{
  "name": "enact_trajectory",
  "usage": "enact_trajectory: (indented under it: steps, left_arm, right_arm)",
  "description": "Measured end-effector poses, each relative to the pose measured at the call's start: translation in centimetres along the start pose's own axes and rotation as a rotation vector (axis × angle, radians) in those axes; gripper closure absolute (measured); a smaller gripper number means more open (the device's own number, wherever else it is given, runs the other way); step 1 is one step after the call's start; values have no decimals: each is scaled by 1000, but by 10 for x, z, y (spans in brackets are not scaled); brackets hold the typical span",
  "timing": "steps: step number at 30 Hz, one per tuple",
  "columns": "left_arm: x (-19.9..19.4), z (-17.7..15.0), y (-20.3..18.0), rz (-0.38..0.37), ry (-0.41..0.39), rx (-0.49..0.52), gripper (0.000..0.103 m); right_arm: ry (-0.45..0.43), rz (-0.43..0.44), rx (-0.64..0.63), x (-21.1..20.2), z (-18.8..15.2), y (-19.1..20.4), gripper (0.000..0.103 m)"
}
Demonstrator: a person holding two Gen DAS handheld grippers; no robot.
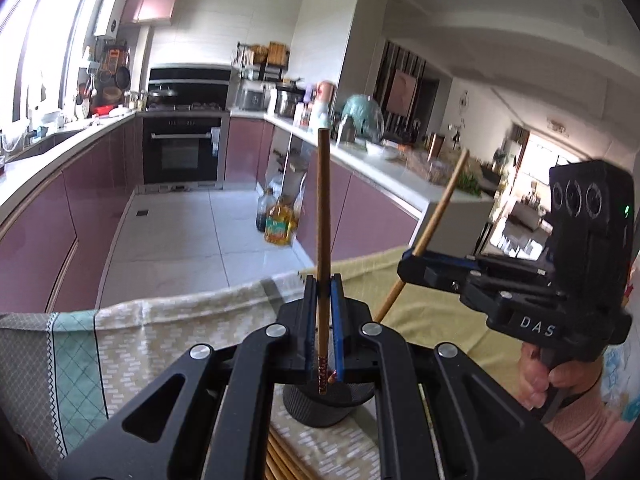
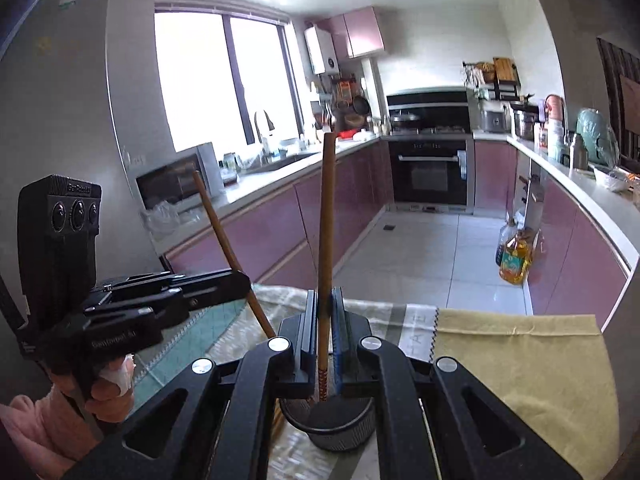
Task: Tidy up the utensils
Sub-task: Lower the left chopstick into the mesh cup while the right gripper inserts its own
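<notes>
Chopsticks are in hand on both sides. The left gripper has its jaws clamped on a long brown wooden chopstick, held nearly upright with its patterned red end down. The right gripper is likewise closed on a second brown wooden chopstick, also near vertical.

Each lower tip hangs just above the mouth of the round black mesh holder, which stands on the patterned cloth covering the table, beside a plain yellow cloth. More wooden chopsticks lie flat on the cloth near the holder, not yet sorted.

Judgement: the step is lowering both sticks into the holder. Recommended practice:
- keep each stick upright and centred over the opening;
- keep the two grippers apart, since the sticks stand near one another;
- lower until the tip is well inside before easing the jaws;
- avoid side pressure on the rim, as the light holder may tip.
</notes>
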State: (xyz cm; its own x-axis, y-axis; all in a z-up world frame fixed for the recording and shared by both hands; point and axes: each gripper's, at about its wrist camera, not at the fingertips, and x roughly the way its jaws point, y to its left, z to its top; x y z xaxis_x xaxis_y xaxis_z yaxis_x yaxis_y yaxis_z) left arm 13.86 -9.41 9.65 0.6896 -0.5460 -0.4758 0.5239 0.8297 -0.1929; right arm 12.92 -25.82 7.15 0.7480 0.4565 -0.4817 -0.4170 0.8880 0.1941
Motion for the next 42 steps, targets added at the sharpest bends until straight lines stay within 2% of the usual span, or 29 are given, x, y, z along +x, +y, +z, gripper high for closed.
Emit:
enact_trajectory:
  steps: [4, 8, 11, 13, 18, 22, 24, 27, 30, 42]
  left_arm:
    - [32, -11, 1, 14, 98, 13, 95]
    - [58, -22, 13, 42, 158, 8, 95]
    - [73, -35, 27, 56, 178, 3, 95]
    - [75, -37, 30, 57, 184, 2, 95]
    - [73, -54, 37, 54, 201, 2, 93]
    - [79, -63, 44, 51, 230, -14, 90]
    - [81, -67, 46, 46, 233, -27, 88]
    - [81, -71, 49, 34, 239, -44, 87]
    - [84, -75, 52, 31, 248, -51, 90]
    - [90, -82, 62, 45, 237, -91, 86]
  right_arm:
    - [120, -9, -14, 30, -12, 0, 97]
    - [187, -32, 12, 54, -19, -4, 96]
    - [182, -34, 67, 55, -25, -12, 90]
    - [162, -28, 109, 49, -32, -19, 81]
    - [146, 12, 205, 34, -58, -35, 72]
    - [173, 88, 298, 36, -81, -45, 68]
    - [173, 124, 328, 39, -82, -45, 68]
    - [169, 159, 343, 47, -81, -42, 75]
    - [154, 160, 342, 50, -78, -39, 76]
    - [129, 167, 347, 60, -75, -41, 78]
